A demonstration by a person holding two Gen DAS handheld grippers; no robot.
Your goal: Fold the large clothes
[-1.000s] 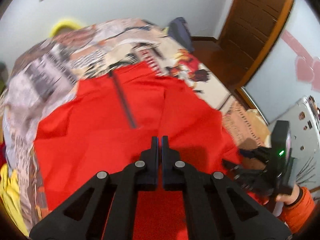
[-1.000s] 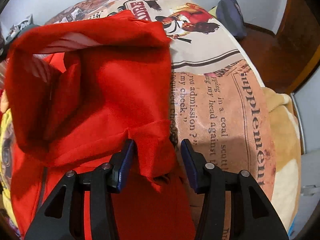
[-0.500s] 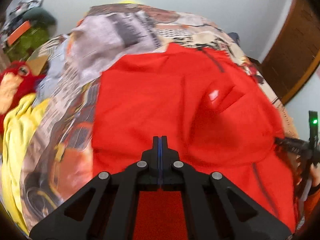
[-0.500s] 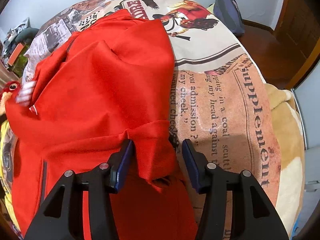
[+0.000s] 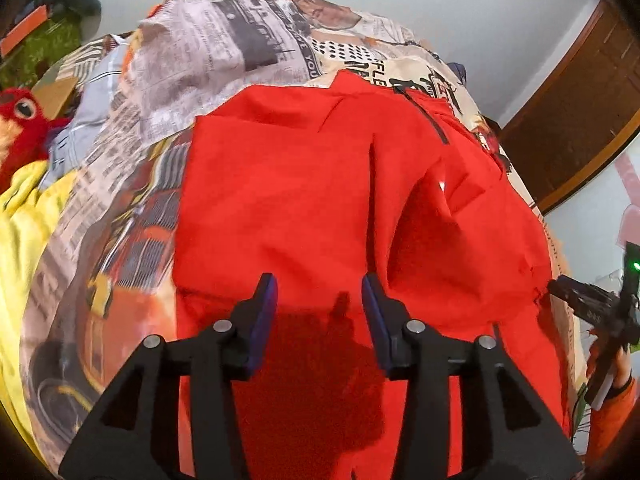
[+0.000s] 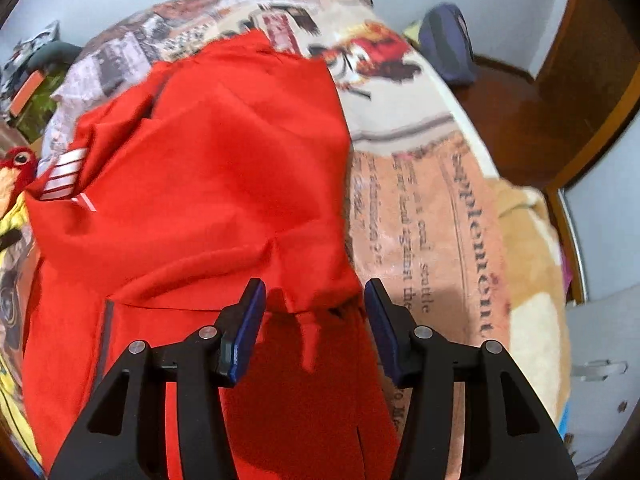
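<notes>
A large red jacket (image 5: pixel 304 200) lies folded over on the bed; it fills the left and middle of the right wrist view (image 6: pixel 208 184), with white stripes (image 6: pixel 64 176) at its left edge and a dark zip (image 5: pixel 432 120) near its far end. My left gripper (image 5: pixel 319 312) is open just above the red cloth and holds nothing. My right gripper (image 6: pixel 314 312) is open above the jacket's near right edge, with a fold of cloth lying between and below its fingers. The right gripper also shows at the right edge of the left wrist view (image 5: pixel 592 312).
The bed has a newspaper-print cover (image 6: pixel 424 216). A yellow garment (image 5: pixel 20 248) and a red plush bird (image 5: pixel 20 128) lie at the left. A dark blue bag (image 6: pixel 448 48) sits at the far corner. A wooden door (image 5: pixel 580 112) stands at the right.
My left gripper was shut on the red cloth, carried it across to the left, laid it down and has now opened. My right gripper has stayed open and backed off slightly.
</notes>
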